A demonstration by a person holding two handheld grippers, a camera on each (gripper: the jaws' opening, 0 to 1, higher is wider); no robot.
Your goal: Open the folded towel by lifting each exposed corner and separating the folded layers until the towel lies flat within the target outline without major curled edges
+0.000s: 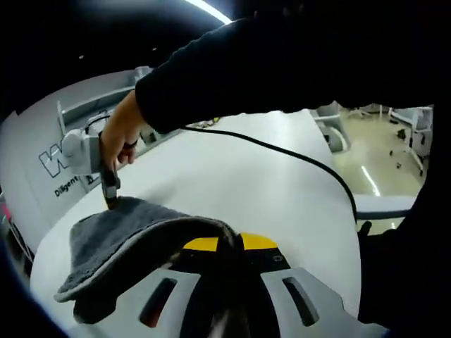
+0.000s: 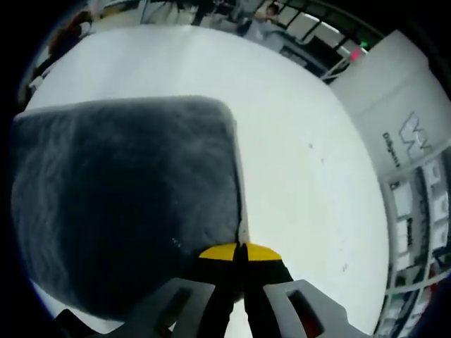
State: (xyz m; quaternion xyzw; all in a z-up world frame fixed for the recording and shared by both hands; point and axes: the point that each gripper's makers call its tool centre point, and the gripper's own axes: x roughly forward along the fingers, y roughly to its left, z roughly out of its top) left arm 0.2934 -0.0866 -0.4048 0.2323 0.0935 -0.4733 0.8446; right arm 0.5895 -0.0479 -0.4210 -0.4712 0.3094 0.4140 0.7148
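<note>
A dark grey towel [image 1: 127, 236] is held above the white desk [image 1: 232, 183] by both hand-held grippers. In the left gripper view, the left hand-held gripper [image 1: 230, 243] has its yellow-tipped jaws pressed together on the towel's near edge, and the cloth arches up and drapes off to the left over the gripper's grey body. At the far side of the towel, the right hand-held gripper [image 1: 110, 199] comes down from a person's hand [image 1: 120, 134] in a dark sleeve [image 1: 268, 63], its tip pinching the towel's far edge. A black cable [image 1: 296, 158] runs across the desk toward its right edge.

In the right gripper view, the right hand-held gripper [image 2: 239, 251] shows its yellow tips closed on the right-hand edge of the towel [image 2: 127, 204], which spreads broadly to the left with a rounded corner at the top. The white desk [image 2: 303, 162] lies beyond it, and a white panel [image 2: 398, 105] with lettering stands past the desk's far edge.
</note>
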